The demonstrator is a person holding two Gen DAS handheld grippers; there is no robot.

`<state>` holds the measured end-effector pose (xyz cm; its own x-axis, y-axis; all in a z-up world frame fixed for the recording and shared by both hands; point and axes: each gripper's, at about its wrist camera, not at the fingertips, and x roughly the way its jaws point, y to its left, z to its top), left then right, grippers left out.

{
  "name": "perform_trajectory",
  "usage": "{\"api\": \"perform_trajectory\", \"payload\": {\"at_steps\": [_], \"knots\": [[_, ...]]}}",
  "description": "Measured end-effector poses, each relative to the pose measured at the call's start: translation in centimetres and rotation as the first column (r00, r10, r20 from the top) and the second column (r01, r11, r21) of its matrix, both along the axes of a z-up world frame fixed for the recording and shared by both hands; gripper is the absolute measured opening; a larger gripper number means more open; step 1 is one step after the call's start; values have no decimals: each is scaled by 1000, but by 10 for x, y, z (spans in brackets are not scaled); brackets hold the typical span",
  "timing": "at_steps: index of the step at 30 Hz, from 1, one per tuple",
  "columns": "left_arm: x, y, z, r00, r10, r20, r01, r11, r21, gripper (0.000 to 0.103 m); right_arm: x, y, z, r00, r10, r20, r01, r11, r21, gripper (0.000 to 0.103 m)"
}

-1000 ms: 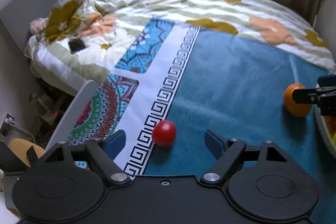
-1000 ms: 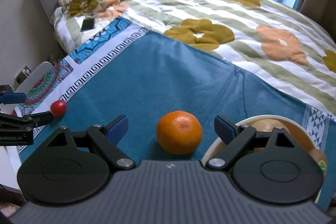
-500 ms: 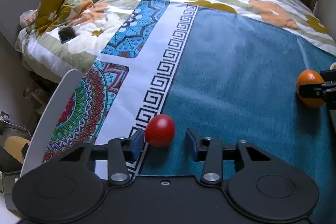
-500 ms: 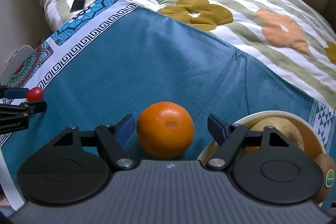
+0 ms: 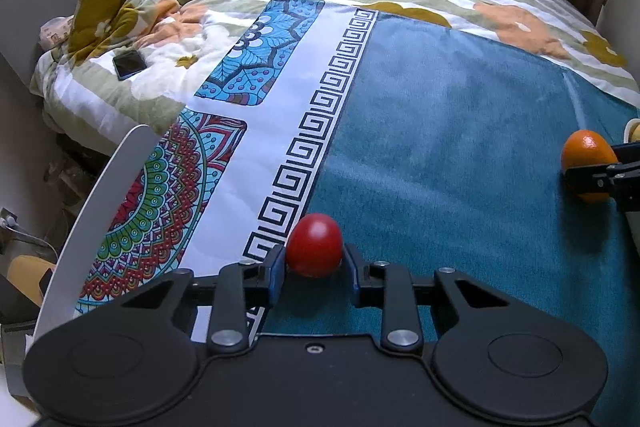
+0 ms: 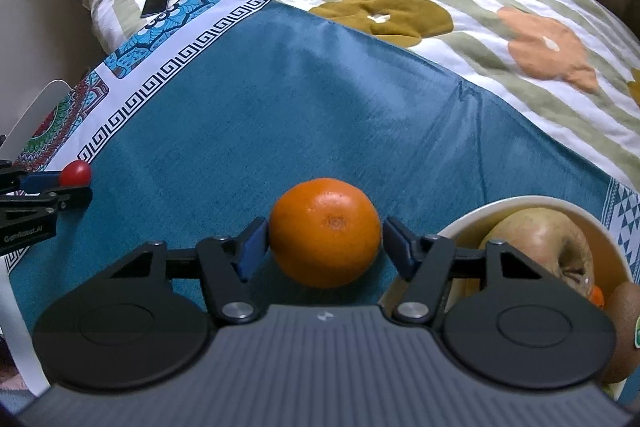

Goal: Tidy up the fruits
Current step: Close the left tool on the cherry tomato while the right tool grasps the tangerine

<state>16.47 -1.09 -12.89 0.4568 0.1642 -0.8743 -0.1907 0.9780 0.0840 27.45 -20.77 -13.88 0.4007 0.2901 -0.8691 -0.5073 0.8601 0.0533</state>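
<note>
A: Our left gripper (image 5: 314, 263) has its jaws pressed against both sides of the small red fruit (image 5: 314, 245), which sits right between the tips, low against the teal cloth (image 5: 440, 147).

B: And our right gripper (image 6: 324, 247) has the orange (image 6: 325, 231) between its jaws. The left pad touches the peel; on the right side we see a thin sliver of gap, so we would call it closing around the orange rather than firmly clamped.

A: That is our worry. If we lift now, the orange could roll out forward of the jaws, since only its near half lies between the pads.

B: The bowl (image 6: 472, 219) is just to the right of the right jaw, already holding a pale apple-like fruit (image 6: 536, 247) and a kiwi (image 6: 624, 331). A swing that way could knock the rim with the outer finger.

A: On our side, the red fruit is smooth and round, held near the fingertips. Squeeze too hard and it may squirt out ahead of the jaws onto the patterned border (image 5: 312, 131); too soft and it slips.

B: The soft bedding under the cloth gives too, so pressing down could tilt either fruit away from us.
</note>
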Motion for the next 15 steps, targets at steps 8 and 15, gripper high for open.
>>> {"api": "perform_trajectory", "payload": {"at_steps": [8, 15], "knots": [[-9, -6, 4, 1000, 1, 10, -1, 1000, 8, 33, -7, -3, 1, 1000, -7, 8, 7, 1000, 18, 74], [-19, -17, 15, 999, -13, 41, 13, 1000, 16, 33, -23, -10, 11, 999, -31, 22, 30, 998, 60, 74]]}}
